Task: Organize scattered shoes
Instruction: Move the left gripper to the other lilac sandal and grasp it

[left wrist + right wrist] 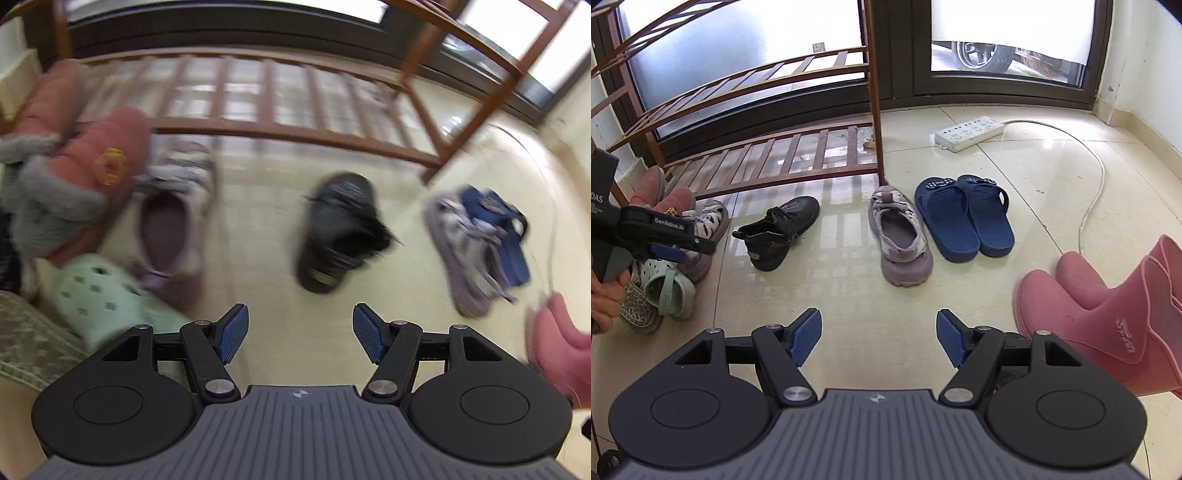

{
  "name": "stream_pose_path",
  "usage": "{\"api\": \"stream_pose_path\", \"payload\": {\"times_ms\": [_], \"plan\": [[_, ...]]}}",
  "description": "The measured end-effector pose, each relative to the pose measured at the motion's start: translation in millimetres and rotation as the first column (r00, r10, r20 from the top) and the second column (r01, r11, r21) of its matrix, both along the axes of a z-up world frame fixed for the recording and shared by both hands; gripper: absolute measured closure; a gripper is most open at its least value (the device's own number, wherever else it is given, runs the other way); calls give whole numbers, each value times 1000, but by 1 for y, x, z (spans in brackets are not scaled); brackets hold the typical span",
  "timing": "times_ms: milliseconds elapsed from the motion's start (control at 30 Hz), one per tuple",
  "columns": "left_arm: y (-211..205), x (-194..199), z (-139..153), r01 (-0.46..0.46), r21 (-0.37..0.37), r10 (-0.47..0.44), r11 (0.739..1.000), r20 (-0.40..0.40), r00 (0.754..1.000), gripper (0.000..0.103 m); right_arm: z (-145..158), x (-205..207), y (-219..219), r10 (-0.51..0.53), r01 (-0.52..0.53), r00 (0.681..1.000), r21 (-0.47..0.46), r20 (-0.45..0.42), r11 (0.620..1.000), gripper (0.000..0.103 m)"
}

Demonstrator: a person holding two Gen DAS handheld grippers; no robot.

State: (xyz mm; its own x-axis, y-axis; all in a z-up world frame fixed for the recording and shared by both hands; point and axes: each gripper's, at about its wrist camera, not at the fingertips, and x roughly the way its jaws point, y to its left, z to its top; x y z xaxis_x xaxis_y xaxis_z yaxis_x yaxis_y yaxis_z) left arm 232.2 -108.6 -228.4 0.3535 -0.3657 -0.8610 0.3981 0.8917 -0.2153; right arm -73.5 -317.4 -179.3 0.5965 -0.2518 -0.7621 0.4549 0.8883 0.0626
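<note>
Black boot [779,230] lies ahead-left of empty right tongs [879,338], apart.

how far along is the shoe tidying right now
Barely begun. Done: nothing sits on the wooden rack. In hand: nothing; the left gripper and right gripper are both open. Left: black boot, grey sneaker, blue slides, pink boots.

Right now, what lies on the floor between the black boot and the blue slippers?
One grey-purple sneaker sits between the black boot and the blue slippers, close beside the slippers. Bare tile separates it from the boot. The right wrist view shows this clearly.
</note>
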Motion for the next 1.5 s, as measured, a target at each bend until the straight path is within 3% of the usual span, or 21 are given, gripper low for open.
{"api": "stream_pose_path", "payload": {"times_ms": [367,500,733,1367,1500], "plan": [[51,58,-12,-121,77,122,990,-12,992,38,-15,56,16,60,-60,998,39,-5,997,28],[56,75,-21,-75,98,80,992,-49,996,38,-21,81,20,83,-83,996,40,-15,996,28],[66,100,-43,-88,97,98,991,-104,990,40,-36,121,22,91,-88,996,102,-24,991,28],[37,122,-69,-68,124,81,990,-110,991,40,-87,238,-10,-2,14,999,250,-47,968,28],[33,126,-77,-67,139,84,988,-116,990,40,-107,261,-8,28,-6,995,215,-98,976,28]]}}
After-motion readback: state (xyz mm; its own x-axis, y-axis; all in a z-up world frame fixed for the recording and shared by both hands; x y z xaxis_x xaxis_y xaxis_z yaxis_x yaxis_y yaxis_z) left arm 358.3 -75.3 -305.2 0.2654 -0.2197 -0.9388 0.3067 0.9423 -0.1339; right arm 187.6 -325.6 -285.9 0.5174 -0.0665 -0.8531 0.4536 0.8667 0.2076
